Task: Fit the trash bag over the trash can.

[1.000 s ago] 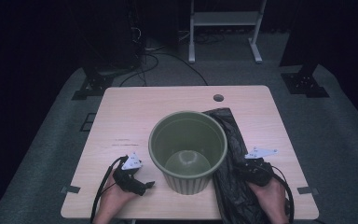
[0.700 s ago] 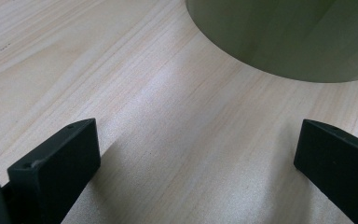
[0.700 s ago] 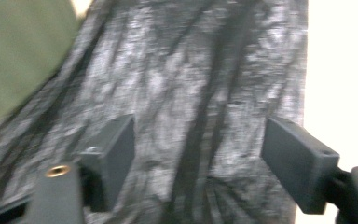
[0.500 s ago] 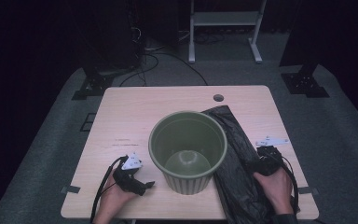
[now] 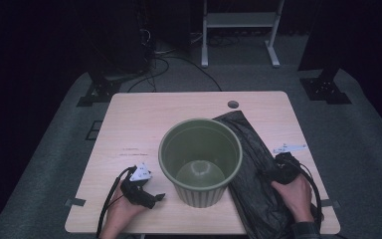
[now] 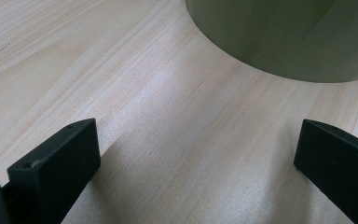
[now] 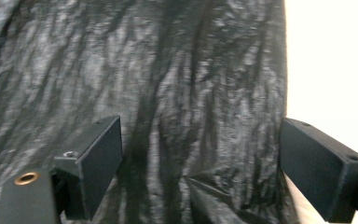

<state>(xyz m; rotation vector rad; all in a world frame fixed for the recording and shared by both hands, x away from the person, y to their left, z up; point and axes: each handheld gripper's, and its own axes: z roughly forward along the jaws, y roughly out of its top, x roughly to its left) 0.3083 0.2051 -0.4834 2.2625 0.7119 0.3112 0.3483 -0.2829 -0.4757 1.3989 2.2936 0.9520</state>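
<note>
High view, bin: a green ribbed bin [image 5: 200, 162] is seen standing upright and empty on the near half of the wooden table [image 5: 144, 119].
High view, bag: a black plastic bag [image 5: 256, 174] is spread flat on the table at the bin's right, its left edge tucked against the bin wall and its near end reaching the table's front edge.
High view, left gripper: the left gripper [image 5: 151, 197] is held low over the table just left of the bin's base, pointed toward it, apart from it.
High view, right gripper: the right gripper [image 5: 268, 174] is held over the right part of the bag.
Left gripper view, jaws: the two black jaws are set wide apart over bare wood, with nothing between them; the bin's green wall [image 6: 284, 37] is seen ahead, not touched.
Right gripper view, jaws: the jaws have just been opening and are spread wide, with the crinkled bag [image 7: 168, 93] lying under and between them, not pinched by either pad.
Right gripper view, table: a bright strip of table [image 7: 331, 60] is shown past the bag's edge.
</note>
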